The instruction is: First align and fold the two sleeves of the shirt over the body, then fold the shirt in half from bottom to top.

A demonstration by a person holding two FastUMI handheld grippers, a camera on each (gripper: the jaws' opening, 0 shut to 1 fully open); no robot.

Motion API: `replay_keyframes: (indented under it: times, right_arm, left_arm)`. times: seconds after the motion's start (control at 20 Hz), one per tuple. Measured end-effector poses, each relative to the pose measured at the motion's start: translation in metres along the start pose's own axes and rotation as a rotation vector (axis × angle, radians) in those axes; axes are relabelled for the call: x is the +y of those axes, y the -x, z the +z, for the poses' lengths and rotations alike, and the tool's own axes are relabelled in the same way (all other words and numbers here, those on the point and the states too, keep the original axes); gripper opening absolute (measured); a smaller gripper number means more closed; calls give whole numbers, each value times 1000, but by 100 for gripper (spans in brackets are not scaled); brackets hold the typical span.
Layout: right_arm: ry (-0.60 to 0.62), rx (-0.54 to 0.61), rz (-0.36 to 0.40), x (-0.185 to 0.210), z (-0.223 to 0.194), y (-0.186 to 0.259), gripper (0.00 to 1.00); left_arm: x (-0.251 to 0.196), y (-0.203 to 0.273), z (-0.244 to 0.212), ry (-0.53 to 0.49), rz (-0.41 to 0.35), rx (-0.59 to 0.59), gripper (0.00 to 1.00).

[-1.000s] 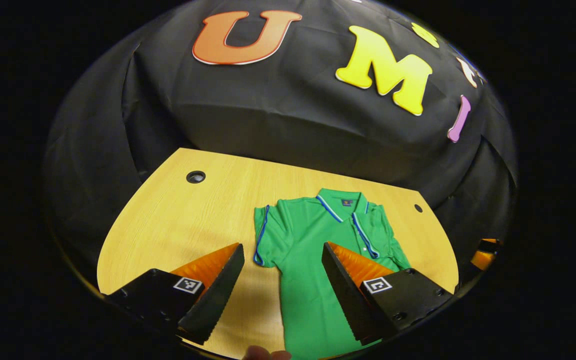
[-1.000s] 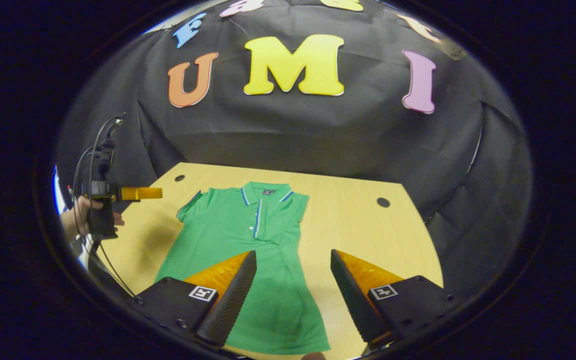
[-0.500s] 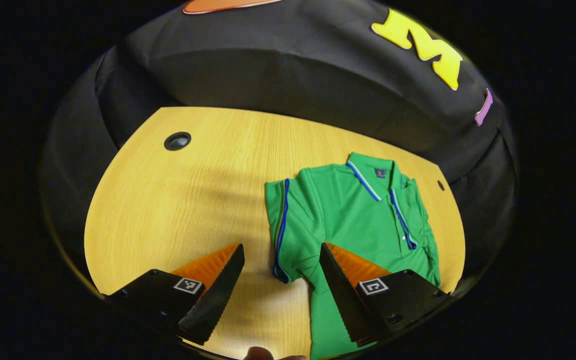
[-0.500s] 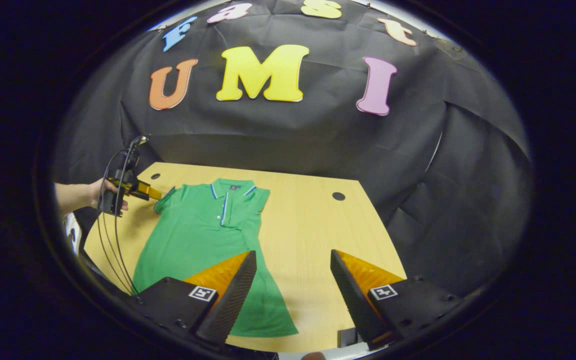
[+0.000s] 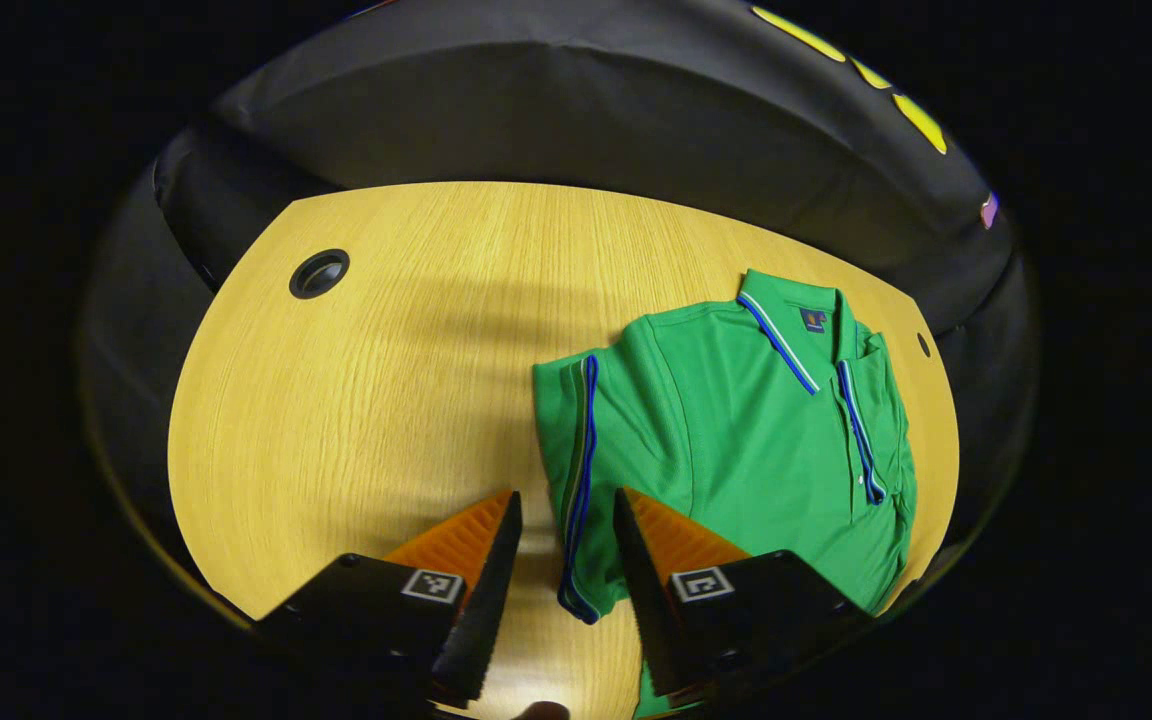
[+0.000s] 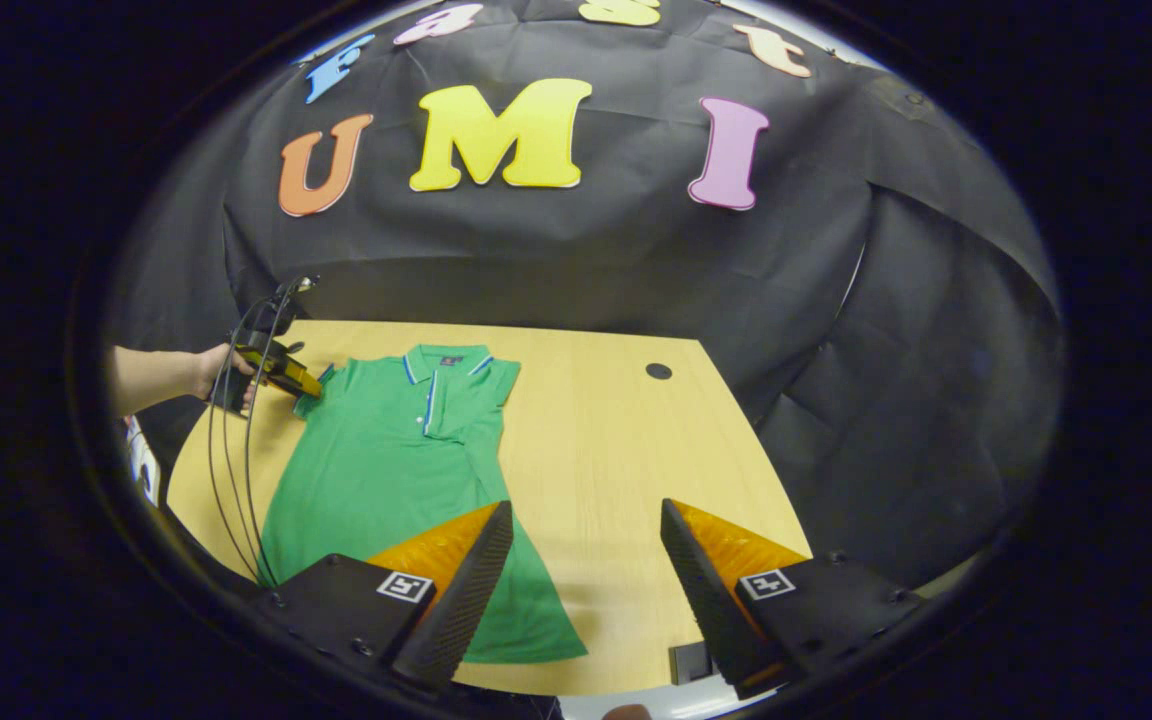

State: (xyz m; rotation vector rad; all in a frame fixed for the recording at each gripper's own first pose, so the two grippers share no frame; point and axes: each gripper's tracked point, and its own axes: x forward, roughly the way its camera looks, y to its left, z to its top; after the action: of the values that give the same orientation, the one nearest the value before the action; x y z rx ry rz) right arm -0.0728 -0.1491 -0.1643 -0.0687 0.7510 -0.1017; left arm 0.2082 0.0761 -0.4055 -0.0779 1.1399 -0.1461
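A green polo shirt [image 5: 756, 430] with blue-and-white trim lies flat on the wooden table [image 5: 356, 400], collar toward the far wall. Its left sleeve [image 5: 561, 420] is spread outward. My left gripper [image 5: 566, 500] hovers low over that sleeve's blue-trimmed hem, which runs between the two fingers; the jaws are narrowed but still apart. In the right gripper view the shirt [image 6: 386, 460] has its other sleeve [image 6: 471, 395] folded onto the body. My right gripper [image 6: 588, 508] stands open and holds nothing, above the table near the shirt's bottom hem. Farther off, a hand [image 6: 221, 370] holds the left gripper [image 6: 281, 372] at the sleeve.
The table [image 6: 616, 450] has a round cable hole [image 5: 318, 273] at the far left and another [image 6: 658, 371] at the far right. Cables [image 6: 236, 470] hang from the left gripper. A small dark object [image 6: 688, 660] sits at the front edge. Black cloth walls surround the table.
My left gripper has dropped down and forward onto the left sleeve, and its fingers have narrowed around the hem. My right gripper has drifted back and to the right, still open.
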Motion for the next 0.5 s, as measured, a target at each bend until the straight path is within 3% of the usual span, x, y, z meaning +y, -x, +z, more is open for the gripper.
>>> replay_keyframes:
  times: [0.05, 0.1, 0.15, 0.2, 0.3, 0.5]
  right_arm:
    - [-6, 3, -4, -1, -2, -2, 95]
    - [-9, 4, -13, -4, -3, -3, 95]
    - [-15, 8, -13, -5, -4, -5, 95]
    - [-22, 13, -8, -3, -6, -6, 95]
    - [-37, 21, 10, 1, -8, -8, 95]
    - [-65, 8, 37, 7, -4, -13, 95]
  left_arm:
    - [2, 0, 1, -7, 14, 2, 62]
    - [1, -4, 0, -12, 20, 12, 46]
    - [4, 0, -1, -10, 44, 18, 39]
    - [3, 0, -1, -2, 42, 19, 16]
    - [-4, 4, 1, 33, 12, 10, 6]
    - [-19, 29, 16, 70, -39, -37, 4]
